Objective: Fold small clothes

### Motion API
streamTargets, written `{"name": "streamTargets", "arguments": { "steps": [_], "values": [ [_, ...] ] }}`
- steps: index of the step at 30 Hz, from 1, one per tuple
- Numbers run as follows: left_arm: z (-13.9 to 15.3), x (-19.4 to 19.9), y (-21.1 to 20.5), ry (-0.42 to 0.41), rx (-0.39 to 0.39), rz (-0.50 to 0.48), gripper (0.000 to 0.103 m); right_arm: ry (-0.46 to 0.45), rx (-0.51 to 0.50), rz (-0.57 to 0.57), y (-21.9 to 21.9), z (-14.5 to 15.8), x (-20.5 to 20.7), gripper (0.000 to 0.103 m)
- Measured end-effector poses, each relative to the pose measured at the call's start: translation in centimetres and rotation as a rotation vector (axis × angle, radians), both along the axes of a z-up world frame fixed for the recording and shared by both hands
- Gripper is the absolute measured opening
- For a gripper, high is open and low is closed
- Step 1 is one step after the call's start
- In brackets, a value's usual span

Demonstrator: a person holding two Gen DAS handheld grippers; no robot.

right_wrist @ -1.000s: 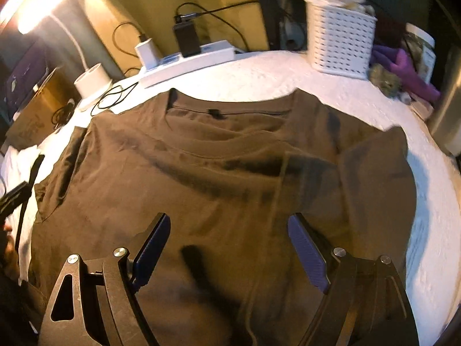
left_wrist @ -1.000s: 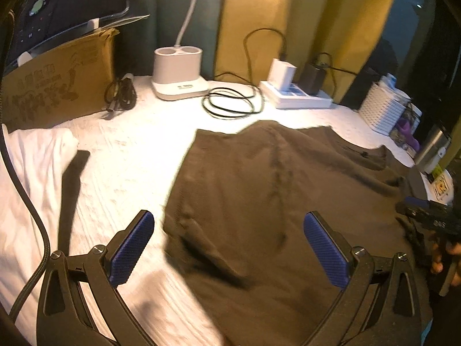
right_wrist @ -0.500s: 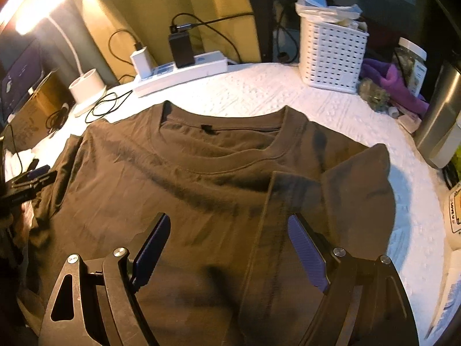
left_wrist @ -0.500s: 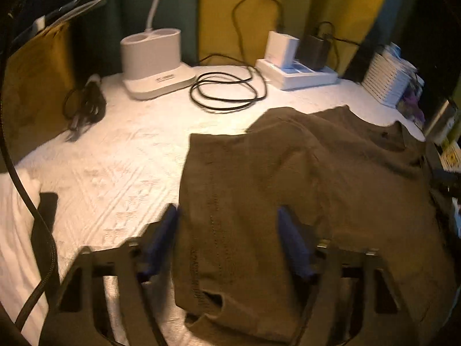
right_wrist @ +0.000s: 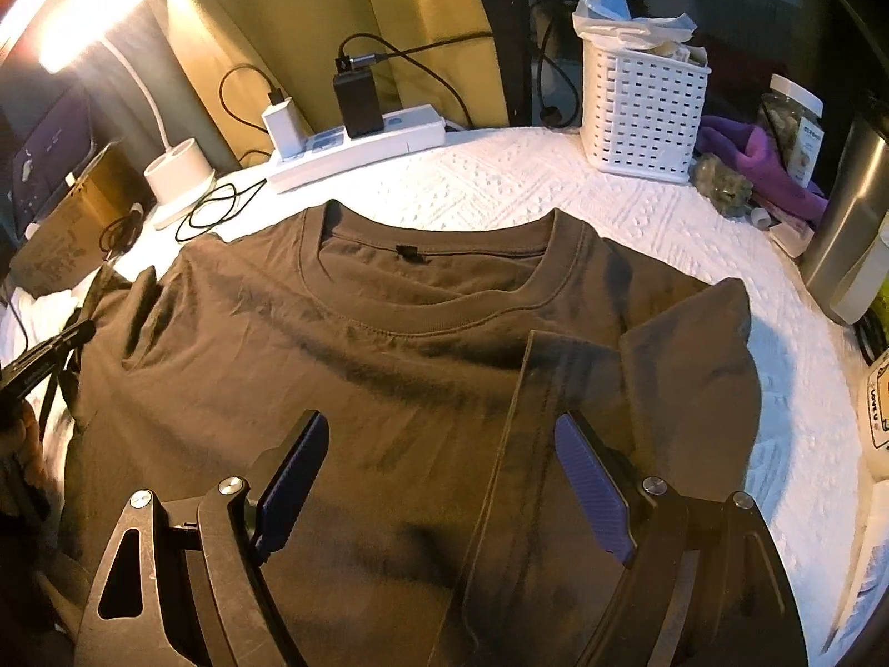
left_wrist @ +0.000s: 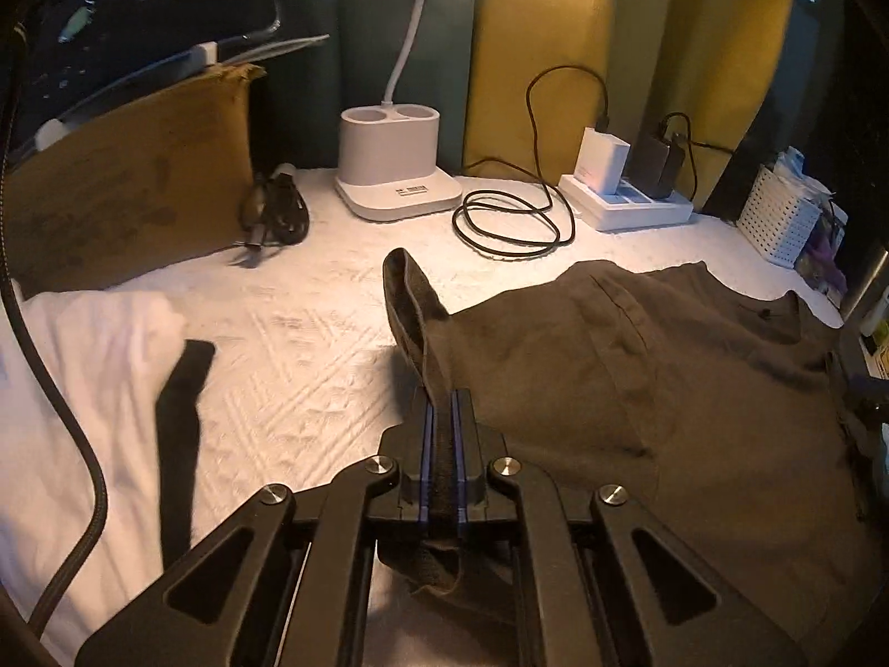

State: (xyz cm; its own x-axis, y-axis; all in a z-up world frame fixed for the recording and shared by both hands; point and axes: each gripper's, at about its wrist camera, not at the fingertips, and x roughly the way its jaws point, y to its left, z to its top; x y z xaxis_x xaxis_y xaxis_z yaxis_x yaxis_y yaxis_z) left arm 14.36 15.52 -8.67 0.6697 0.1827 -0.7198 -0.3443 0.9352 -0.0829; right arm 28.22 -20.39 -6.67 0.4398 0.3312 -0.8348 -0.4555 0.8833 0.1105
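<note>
White quilted bedcover (right_wrist: 500,189) carries everything here. Spread flat across its middle, neckline toward the far edge, lies the dark brown cotton T-shirt (right_wrist: 389,367); the sleeve on its right side is already turned inward over the chest, giving a straight folded edge there. Along the far edge stand a white slotted plastic basket (right_wrist: 639,111), a white power strip with chargers (right_wrist: 355,147) and a white lamp base (left_wrist: 391,167), while a rumpled white cloth (left_wrist: 94,367) sits at the left edge.

A second ago the left gripper (left_wrist: 441,417) was wide open above the shirt's left side; now its blue pads are pressed together on a pinch of the left sleeve hem, which stands up in a ridge off the bedcover. That grip likely means the second sleeve fold can begin, mirroring the one already made.

Over the lower chest hangs the right gripper (right_wrist: 439,472), jaws spread wide as before, holding nothing.
</note>
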Motion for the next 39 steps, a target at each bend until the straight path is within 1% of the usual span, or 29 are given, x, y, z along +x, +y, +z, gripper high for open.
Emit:
{"name": "streamTargets", "arguments": {
  "steps": [4,7,12,16,19,21,24,26,30,33,34,35,37,39],
  "values": [
    [1.2,-0.6,-1.2,-0.032,0.01,0.007,0.005,-0.013,0.018,0.004,-0.6,0.6,-0.6,0.085],
    [2.8,-0.9,-2.8,-0.073,0.025,-0.02,0.005,-0.022,0.033,0.004,-1.3,1.0,-1.2,0.085],
    [4.6,-0.6,-6.2,-0.107,0.045,-0.106,0.005,-0.032,0.06,-0.017,-3.1,1.2,-1.8,0.085],
    [5.0,0.2,-9.3,-0.109,0.057,-0.191,0.005,-0.035,0.075,-0.049,-4.9,1.3,-2.2,0.085],
    [4.6,1.1,-11.5,-0.081,0.064,-0.25,0.005,-0.041,0.086,-0.063,-6.3,1.5,-2.5,0.085],
    [3.8,2.2,-13.1,-0.026,0.089,-0.281,0.005,-0.043,0.092,-0.069,-7.1,1.6,-2.6,0.085],
    [2.2,3.4,-15.1,0.033,0.096,-0.32,0.005,-0.049,0.081,-0.074,-8.1,1.4,-2.8,0.085],
    [1.5,3.8,-16.1,0.055,0.099,-0.342,0.005,-0.049,0.078,-0.074,-8.6,1.2,-2.9,0.085],
    [0.3,4.7,-17.7,0.122,0.069,-0.378,0.006,-0.044,0.09,-0.074,-9.3,1.0,-3.1,0.085],
    [0.1,4.5,-18.2,0.144,0.009,-0.413,0.011,-0.041,0.099,-0.08,-9.9,0.7,-3.2,0.085],
    [0.2,4.2,-18.3,0.148,-0.004,-0.422,0.017,-0.039,0.102,-0.083,-10.1,0.6,-3.2,0.085],
    [0.3,3.9,-18.4,0.149,-0.012,-0.428,0.029,-0.038,0.104,-0.084,-10.2,0.5,-3.2,0.085],
    [1.2,3.1,-18.1,0.128,-0.041,-0.438,0.043,-0.036,0.107,-0.087,-10.3,0.5,-3.2,0.085],
    [2.0,2.6,-17.3,0.108,-0.081,-0.431,0.044,-0.035,0.11,-0.088,-10.4,0.5,-3.2,0.085]
  ]
}}
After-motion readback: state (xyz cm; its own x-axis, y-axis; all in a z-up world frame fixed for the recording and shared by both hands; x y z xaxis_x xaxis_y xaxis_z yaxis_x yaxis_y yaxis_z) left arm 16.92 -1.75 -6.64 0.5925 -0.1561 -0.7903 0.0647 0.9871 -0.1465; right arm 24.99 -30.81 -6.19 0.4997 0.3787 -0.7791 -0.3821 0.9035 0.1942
